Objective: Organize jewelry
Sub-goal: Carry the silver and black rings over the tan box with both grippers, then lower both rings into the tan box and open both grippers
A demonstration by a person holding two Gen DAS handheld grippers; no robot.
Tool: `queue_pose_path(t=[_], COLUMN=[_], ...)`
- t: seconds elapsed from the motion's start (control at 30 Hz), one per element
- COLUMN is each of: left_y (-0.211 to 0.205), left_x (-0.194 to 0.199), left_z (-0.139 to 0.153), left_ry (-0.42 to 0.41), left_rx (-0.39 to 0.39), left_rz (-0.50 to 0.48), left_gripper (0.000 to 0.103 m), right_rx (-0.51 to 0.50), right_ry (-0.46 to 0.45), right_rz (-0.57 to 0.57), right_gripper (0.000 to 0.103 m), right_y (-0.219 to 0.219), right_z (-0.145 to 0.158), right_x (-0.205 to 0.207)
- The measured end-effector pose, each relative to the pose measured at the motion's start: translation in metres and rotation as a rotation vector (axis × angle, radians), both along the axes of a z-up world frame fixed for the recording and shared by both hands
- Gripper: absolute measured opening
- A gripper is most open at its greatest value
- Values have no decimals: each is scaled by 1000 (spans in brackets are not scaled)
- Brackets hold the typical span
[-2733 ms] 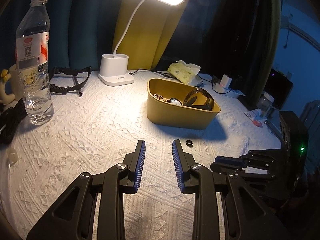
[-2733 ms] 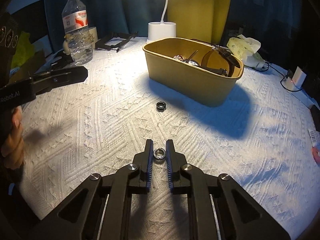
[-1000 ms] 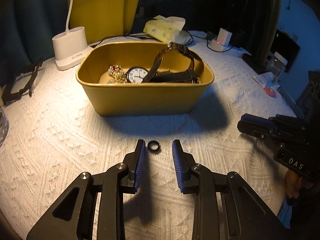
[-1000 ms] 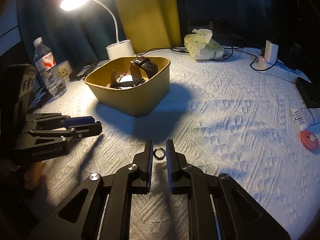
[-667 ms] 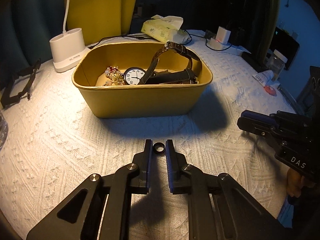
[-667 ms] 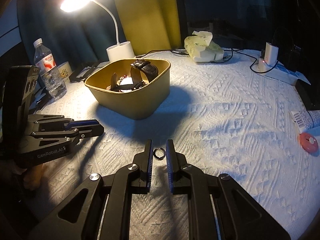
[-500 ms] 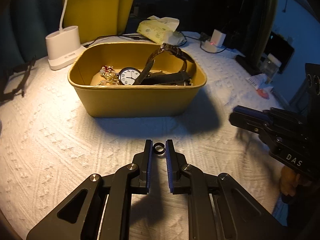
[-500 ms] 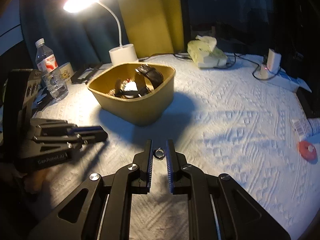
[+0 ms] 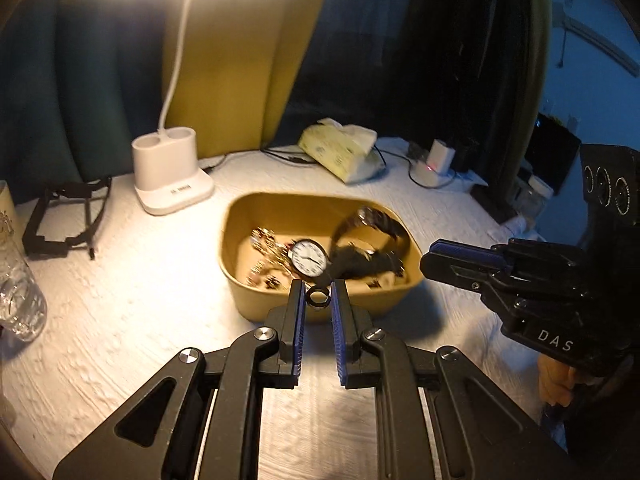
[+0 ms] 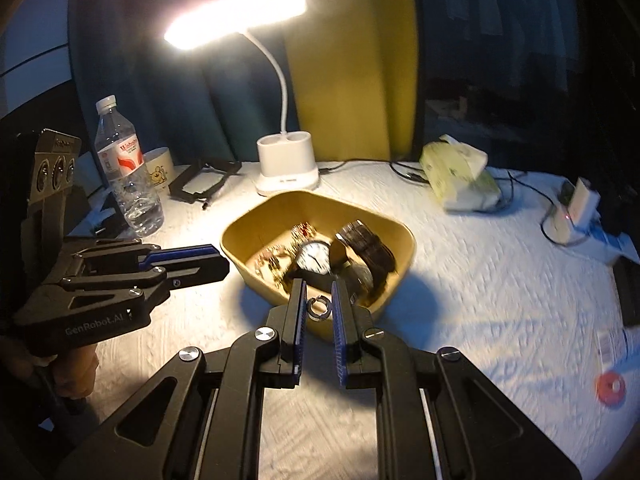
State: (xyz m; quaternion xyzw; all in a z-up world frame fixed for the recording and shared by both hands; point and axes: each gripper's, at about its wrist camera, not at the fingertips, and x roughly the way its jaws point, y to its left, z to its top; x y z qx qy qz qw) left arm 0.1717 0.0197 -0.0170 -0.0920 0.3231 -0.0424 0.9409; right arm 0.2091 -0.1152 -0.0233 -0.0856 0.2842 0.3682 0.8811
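Observation:
My left gripper (image 9: 318, 295) is shut on a small black ring (image 9: 319, 297), held in the air just in front of the yellow bowl (image 9: 256, 300). My right gripper (image 10: 318, 305) is shut on a silver ring (image 10: 318, 306), held above the near rim of the same bowl (image 10: 256, 280). The bowl holds a white-faced watch (image 9: 307, 258), a dark strap watch (image 9: 372, 256) and beaded jewelry (image 9: 266, 246). Each gripper shows in the other's view: the right one (image 9: 436, 258) at the bowl's right, the left one (image 10: 216, 264) at its left.
A lit white desk lamp (image 10: 286, 170) stands behind the bowl. A water bottle (image 10: 128, 184) and a mug (image 10: 160, 174) stand at the left, with a black folding frame (image 9: 64, 216). A tissue pack (image 9: 340, 154), cables and a charger (image 9: 436, 162) lie at the back right.
The left gripper closed on the black ring and lifted it off the cloth. Both grippers rose and moved toward the bowl, each carrying its ring.

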Motion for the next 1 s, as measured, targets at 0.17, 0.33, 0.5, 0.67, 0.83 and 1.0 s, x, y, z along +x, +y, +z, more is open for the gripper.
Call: queue_pose_path(t=[0.17,0.33,0.5,0.67,0.83,1.0], left_y=[15,23,28,27,29,28], left_x=[6,17,27,29,27,23], left_z=[-1,-6,-12,-15,-12,-9], left_ry=[-6,9,31,33,15,10], left_rx=[-14,-1,-25,-17,-12,-11], left_rz=[23,36,31,30,49,56], left_gripper=[14,14,14,15,30,31], right_rx=[-4,-7,-8,-19,-19,-14], right_ry=[5,25,41,51,45,41], right_rz=[15,18,12,1,-23,-36], right_gripper=[12,12,12,13,13,17], right_y=[17,28,31,34,33,30], right_z=[1,-1,-3,-7,-8,-6], right_x=[10,19,25,31,33,32])
